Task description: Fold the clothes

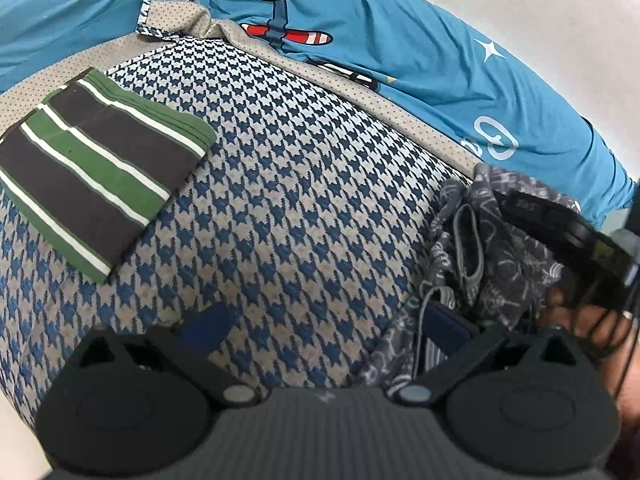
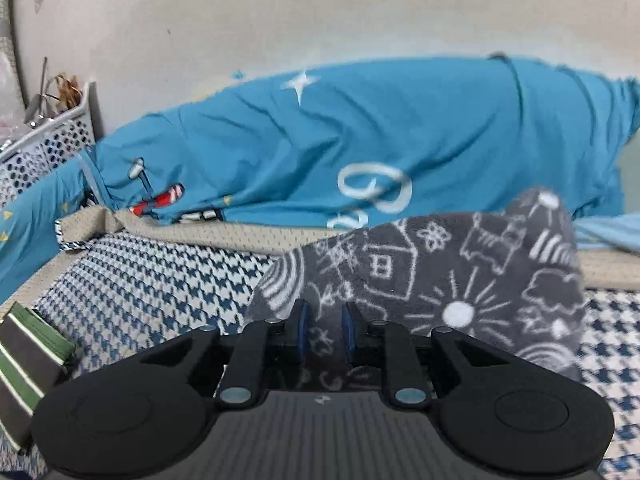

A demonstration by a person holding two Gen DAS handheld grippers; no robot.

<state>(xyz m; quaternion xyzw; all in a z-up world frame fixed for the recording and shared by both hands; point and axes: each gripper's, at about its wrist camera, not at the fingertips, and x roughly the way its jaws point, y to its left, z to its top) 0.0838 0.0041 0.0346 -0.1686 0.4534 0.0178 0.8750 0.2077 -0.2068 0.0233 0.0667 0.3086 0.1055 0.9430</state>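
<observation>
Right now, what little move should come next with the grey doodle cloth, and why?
Probably lift the grey doodle cloth a little and draw it out over the checked mattress. The right gripper is shut on it, it is bunched, the left gripper is open, and the striped garment already lies folded.

The bed (image 1: 304,184) is covered by a blue-and-white houndstooth mat with a beige mesh border. A folded green, dark and white striped garment (image 1: 92,168) lies flat on it at one side. A blue quilt (image 1: 400,60) with airplane prints is bunched along the wall.
</observation>
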